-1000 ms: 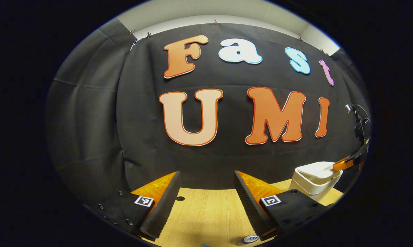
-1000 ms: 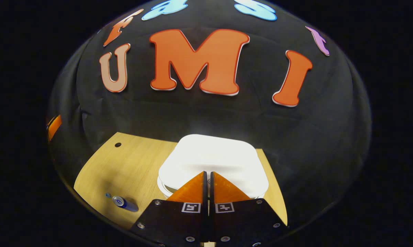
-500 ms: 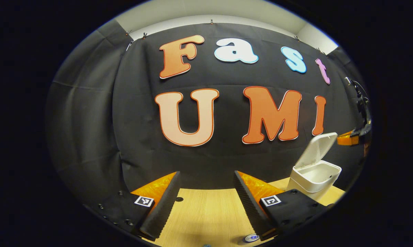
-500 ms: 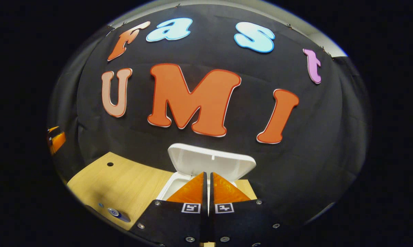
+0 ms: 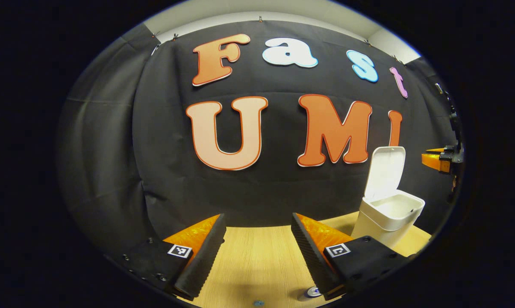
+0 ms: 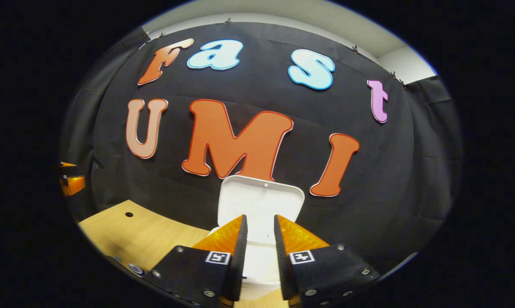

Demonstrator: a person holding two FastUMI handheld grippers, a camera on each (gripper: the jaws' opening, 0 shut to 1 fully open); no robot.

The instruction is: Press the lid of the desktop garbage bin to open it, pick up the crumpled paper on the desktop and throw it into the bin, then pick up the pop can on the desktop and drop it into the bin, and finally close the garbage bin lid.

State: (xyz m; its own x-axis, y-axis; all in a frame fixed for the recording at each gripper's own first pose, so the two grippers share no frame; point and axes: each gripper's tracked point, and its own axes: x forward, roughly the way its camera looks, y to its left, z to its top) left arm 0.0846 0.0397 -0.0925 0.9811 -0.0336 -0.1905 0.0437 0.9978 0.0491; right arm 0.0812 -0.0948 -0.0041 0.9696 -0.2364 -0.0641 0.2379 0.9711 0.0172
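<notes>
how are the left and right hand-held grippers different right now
The left hand-held gripper has its fingers spread wide over the bare wooden desktop; the right hand-held gripper shows only a narrow gap. The left sits well aside of the garbage bin; the right points straight at the bin's upright lid. Both are empty, holding nothing.

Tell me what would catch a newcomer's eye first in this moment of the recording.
The white bin at the right end of the wooden table, its lid standing straight up and the inside open. In the right gripper view the right claw hangs in front of that raised lid with a narrow gap between its fingers. The left claw is open wide over bare table, with the top of a can low by its right finger.
</notes>
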